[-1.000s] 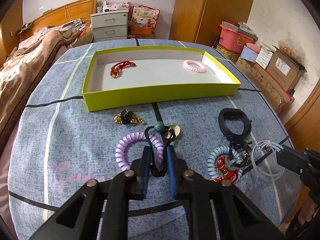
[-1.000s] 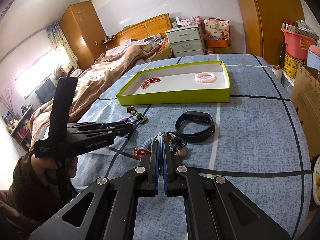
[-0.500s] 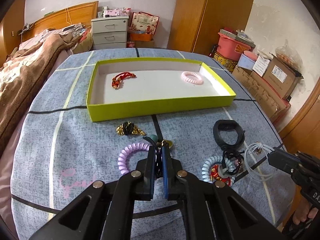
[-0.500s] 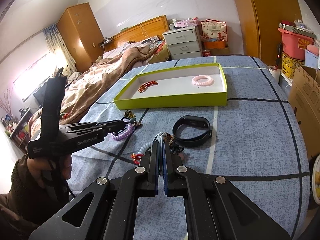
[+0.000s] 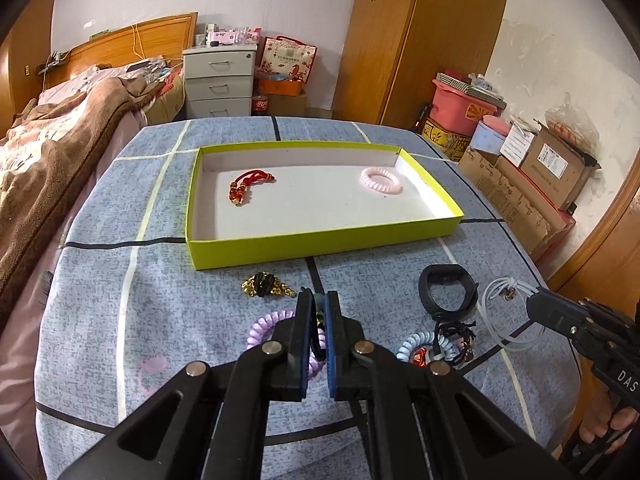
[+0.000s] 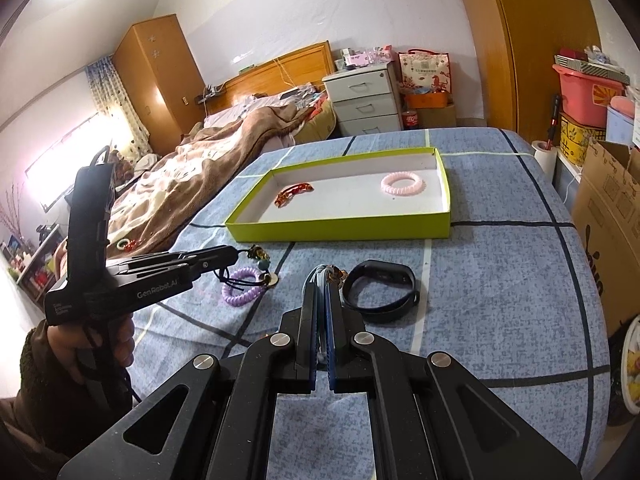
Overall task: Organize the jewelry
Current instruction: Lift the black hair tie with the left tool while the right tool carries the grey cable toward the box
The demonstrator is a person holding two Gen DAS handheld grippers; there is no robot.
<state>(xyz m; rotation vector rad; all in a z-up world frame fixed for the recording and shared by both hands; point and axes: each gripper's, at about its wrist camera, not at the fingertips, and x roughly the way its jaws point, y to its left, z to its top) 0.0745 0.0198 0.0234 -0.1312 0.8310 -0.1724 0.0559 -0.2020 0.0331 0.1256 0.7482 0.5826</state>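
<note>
My left gripper [image 5: 319,300] is shut on a black cord bracelet with a teal bead [image 5: 319,301], lifted a little off the blue cloth. From the right wrist view the cord [image 6: 240,280] hangs from the left gripper [image 6: 234,254], its bead and gold coin [image 6: 272,279] dangling. The right gripper [image 6: 320,276] is shut on a white cord loop [image 5: 494,292] at the cloth's right side. The lime-green tray [image 5: 320,242] beyond holds a red bracelet [image 5: 246,186] and a pink coil ring [image 5: 381,179].
Loose on the cloth lie a gold-and-black piece [image 5: 266,285], a purple coil [image 5: 260,326], a black band [image 5: 446,288] and a pale blue coil with a red charm [image 5: 416,346]. A bed stands left, cardboard boxes right.
The left jaws closed on the black cord and rose with it, the bead coming up between the fingertips. The right gripper stayed shut and hardly moved.
</note>
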